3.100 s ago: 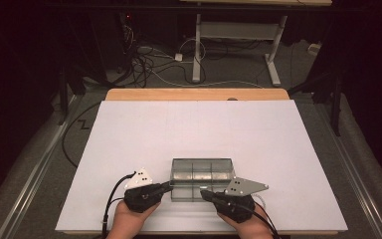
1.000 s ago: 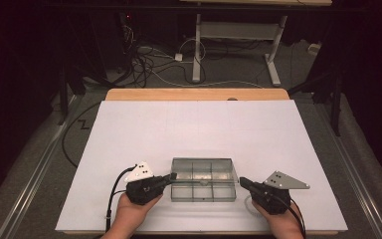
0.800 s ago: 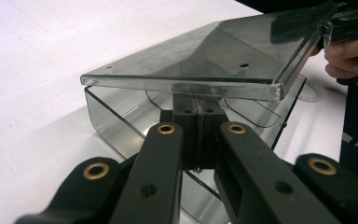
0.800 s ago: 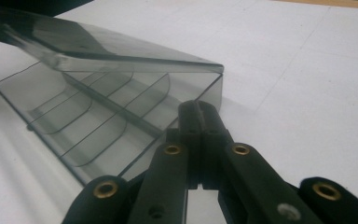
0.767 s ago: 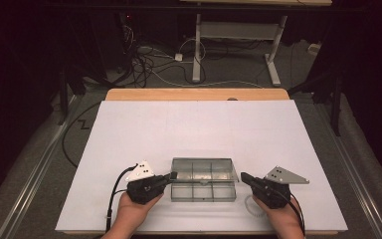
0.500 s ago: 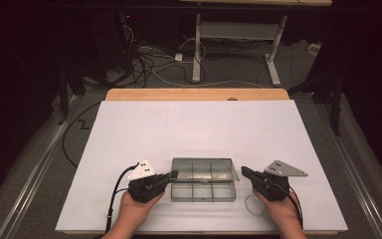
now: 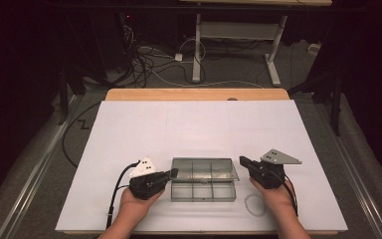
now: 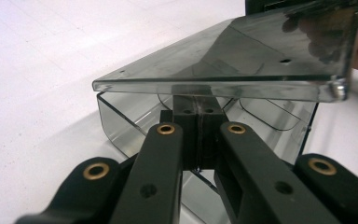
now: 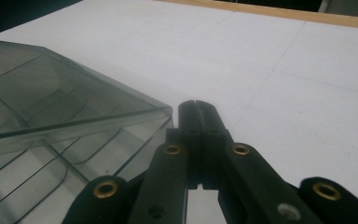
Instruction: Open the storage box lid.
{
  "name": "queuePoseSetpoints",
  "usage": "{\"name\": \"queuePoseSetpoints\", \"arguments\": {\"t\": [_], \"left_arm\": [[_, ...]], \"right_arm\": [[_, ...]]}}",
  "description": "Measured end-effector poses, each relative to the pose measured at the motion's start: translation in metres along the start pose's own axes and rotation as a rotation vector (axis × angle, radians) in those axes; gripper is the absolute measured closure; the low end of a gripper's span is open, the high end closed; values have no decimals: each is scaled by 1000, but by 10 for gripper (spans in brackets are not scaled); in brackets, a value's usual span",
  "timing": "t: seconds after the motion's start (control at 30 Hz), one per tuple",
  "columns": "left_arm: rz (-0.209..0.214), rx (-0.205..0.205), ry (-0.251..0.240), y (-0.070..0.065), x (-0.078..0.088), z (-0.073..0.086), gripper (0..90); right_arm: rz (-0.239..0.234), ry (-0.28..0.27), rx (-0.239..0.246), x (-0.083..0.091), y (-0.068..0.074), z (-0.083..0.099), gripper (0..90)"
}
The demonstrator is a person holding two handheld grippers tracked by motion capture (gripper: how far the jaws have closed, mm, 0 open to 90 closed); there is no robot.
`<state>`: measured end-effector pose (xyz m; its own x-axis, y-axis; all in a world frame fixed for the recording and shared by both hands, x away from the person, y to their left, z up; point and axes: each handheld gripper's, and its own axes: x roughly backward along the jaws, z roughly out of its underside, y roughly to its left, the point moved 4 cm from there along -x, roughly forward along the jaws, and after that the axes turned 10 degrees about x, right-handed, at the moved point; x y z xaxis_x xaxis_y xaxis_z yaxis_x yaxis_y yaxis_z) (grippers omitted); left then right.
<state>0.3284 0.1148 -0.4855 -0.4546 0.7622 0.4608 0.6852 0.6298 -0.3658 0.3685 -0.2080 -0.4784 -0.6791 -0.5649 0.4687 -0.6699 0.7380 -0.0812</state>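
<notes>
Clear divided organizer box sits at lower centre of the white table, lid partly raised. Your left gripper, jaws pressed together, wedges under the lid, probably propping it. Right gripper, jaws also closed and empty, sits beside the box's corner, likely to steady it.

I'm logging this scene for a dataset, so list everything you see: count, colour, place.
Clear smoky-grey plastic compartment box: one, near middle of the table, between the grippers; its hinged lid is partly raised.
Small ring of pale beads: one, whitish, on the table right of the box.
White table top: one, with a wooden strip along its far edge.
Cables: several, black and white, on the floor beyond the table.
White desk legs: a pair, on the floor behind.
Left gripper: black, jaws shut, at the box's left side.
Right gripper: black, jaws shut, at the box's right corner.
Hands: two, holding the grippers.
</notes>
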Motion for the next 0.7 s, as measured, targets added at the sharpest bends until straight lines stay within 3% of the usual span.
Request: {"name": "queuePoseSetpoints", "arguments": {"t": [0.7], "left_arm": [[2,7,-21,7,-8,-21,881]], "right_arm": [[-1,-18,-3,-23,-6,-14,900]]}}
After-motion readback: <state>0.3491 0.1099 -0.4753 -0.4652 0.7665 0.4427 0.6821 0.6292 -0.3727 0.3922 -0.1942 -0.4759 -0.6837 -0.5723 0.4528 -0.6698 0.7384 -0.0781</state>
